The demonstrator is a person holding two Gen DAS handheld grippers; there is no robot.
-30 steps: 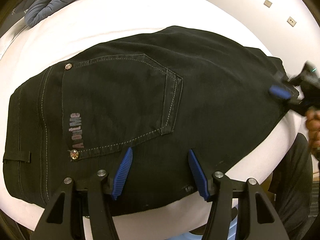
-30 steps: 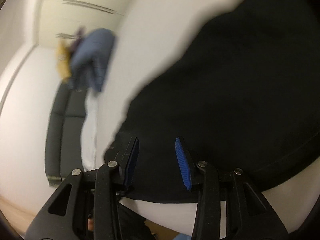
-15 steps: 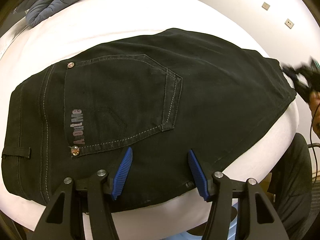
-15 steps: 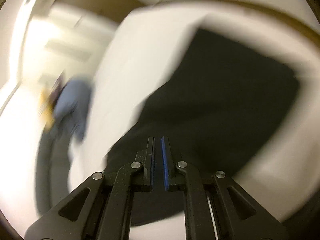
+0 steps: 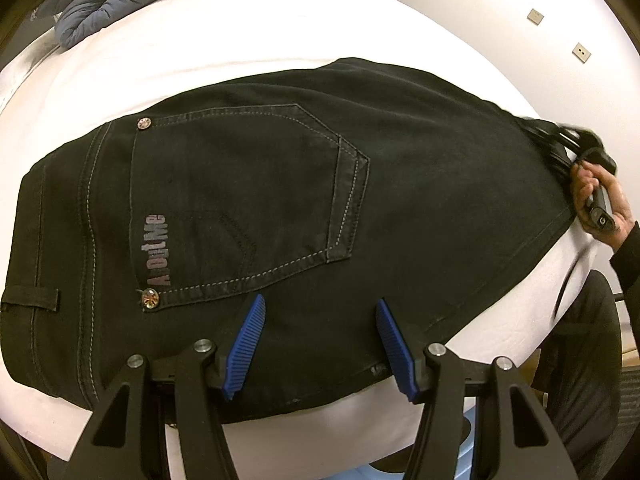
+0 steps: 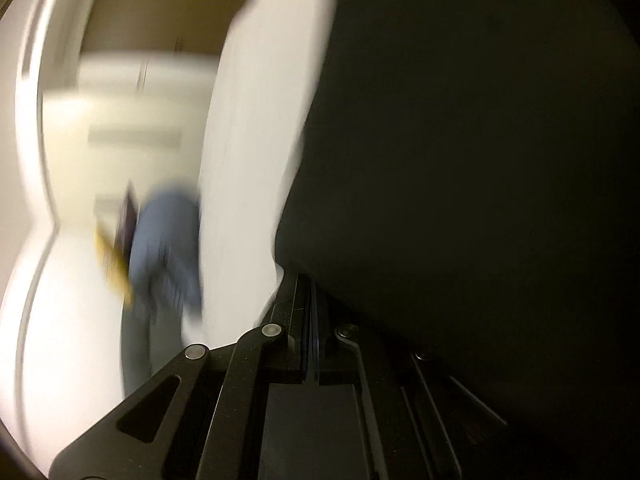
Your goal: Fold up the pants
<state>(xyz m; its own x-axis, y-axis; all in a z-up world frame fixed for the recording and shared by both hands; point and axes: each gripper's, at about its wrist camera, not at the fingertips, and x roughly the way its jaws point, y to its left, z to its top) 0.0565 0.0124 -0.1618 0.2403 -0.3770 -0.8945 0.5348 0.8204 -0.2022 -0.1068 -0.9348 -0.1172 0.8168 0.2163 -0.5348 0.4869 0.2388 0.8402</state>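
Observation:
Black pants lie flat on a white bed, back pocket up, waistband at the left. My left gripper hovers open over the near edge of the pants, blue pads wide apart, nothing pinched between them. My right gripper, held in a person's hand, sits at the far right corner of the pants. In the blurred right wrist view the right gripper has its fingers pressed together, and the dark pants lie against its right side. I cannot tell whether any fabric is pinched.
A blue-grey padded jacket lies at the bed's far left corner and shows as a blue blur in the right wrist view. A person's dark-clothed legs stand by the bed's right edge. A white wall rises behind.
The right gripper's jaws closed from partly open to fully together, and it swung back against the right corner of the pants. The left gripper stayed still and open.

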